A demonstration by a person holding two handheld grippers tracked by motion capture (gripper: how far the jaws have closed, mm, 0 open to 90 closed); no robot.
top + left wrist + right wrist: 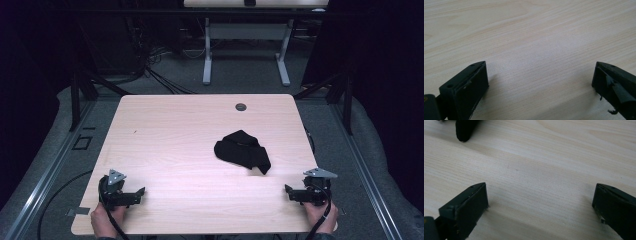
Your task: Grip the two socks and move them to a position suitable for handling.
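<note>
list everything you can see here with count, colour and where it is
cloth: 1, black, crumpled, on the table right of centre, apart from both grippers
table: 1, light wood top, fills the middle of the high view
cable hole: 1, dark grey, round, near the table's far edge
second table: 1, pale top on white legs, on the floor beyond the near table
cables: several, black, on the grey floor behind the table
left gripper: 1, black with a grey plate on top, near left corner, jaws open with nothing between them
right gripper: 1, black with a grey plate, near right corner, jaws open with nothing between them
hands: 2, at the near edge, one holding each gripper
</note>
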